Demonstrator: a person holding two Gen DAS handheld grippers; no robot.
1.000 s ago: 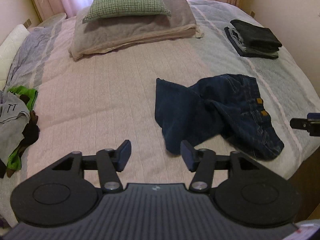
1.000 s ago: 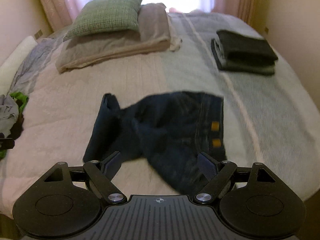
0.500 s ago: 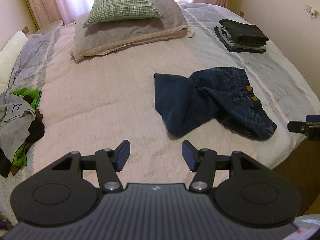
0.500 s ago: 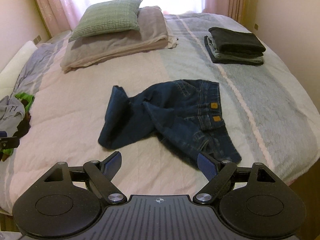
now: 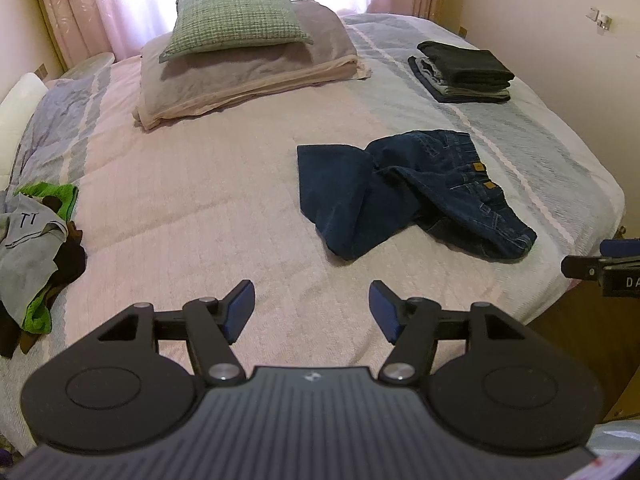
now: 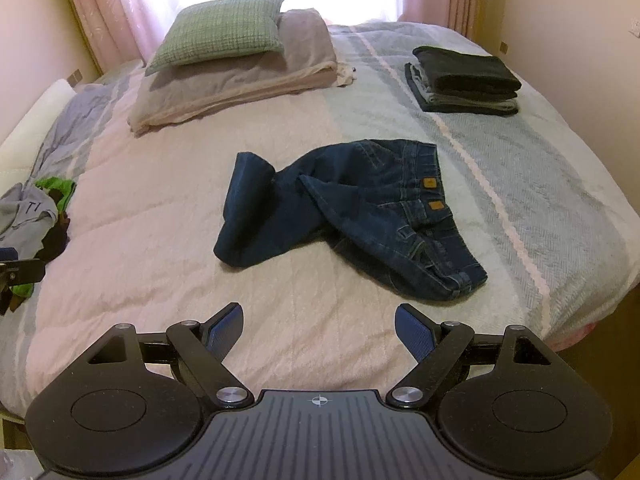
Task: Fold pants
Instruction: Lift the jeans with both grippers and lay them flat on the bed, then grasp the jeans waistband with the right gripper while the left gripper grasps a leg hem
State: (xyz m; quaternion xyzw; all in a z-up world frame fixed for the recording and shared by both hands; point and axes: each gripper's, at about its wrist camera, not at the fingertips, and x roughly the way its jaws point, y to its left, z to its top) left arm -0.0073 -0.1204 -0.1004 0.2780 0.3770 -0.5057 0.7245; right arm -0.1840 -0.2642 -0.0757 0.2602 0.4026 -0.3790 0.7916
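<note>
Both wrist views look from the foot of the bed (image 5: pixel 200 208) toward 12 o'clock, well back, sharing the jeans (image 6: pixel 344 208) and pillows (image 5: pixel 236 20).

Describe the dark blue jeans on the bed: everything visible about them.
The dark blue denim jeans lie crumpled, unfolded, on the pink and grey striped bedspread, toward its right half. The waistband faces the far right, with two small tan leather patches near it. One leg runs left and doubles back on itself; the other bunches toward the near edge, its stitched hem showing. Only the bedspread touches them; both grippers' jaws are open and hang short of them.
</note>
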